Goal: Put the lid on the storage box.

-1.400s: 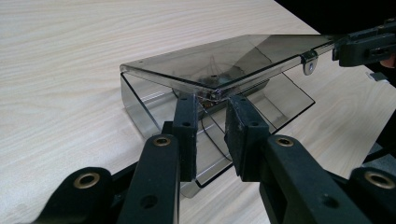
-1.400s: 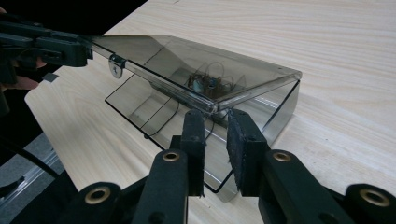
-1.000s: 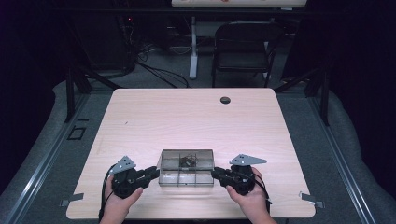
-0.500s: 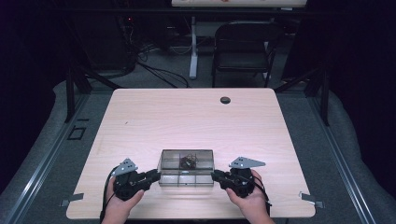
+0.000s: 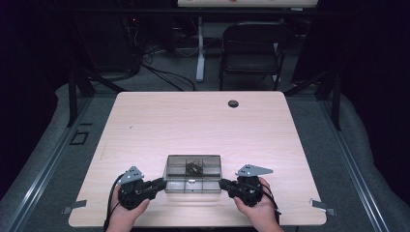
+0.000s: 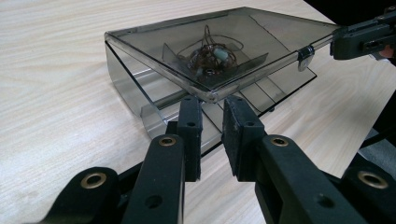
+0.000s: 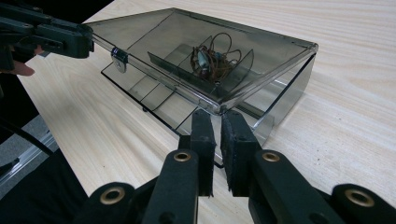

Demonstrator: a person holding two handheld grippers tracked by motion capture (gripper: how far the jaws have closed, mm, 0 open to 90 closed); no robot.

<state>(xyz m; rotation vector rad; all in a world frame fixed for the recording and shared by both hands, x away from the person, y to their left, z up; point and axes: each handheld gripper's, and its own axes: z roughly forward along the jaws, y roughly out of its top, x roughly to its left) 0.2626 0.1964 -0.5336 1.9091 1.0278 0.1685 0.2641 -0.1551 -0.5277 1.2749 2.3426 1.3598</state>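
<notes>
Sitting btwn 2 grippers' fingers (image 6: 191,122): box (image 5: 193,172)

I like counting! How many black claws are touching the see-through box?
2: the left claw at the box's left front corner, the right claw at its right front corner.

A smoky clear plastic box (image 5: 193,173) with inner dividers lies flat between the left hand-held gripper (image 5: 162,183) and right hand-held gripper (image 5: 223,184), lid raised slightly, holding tangled wire (image 6: 208,55).
</notes>
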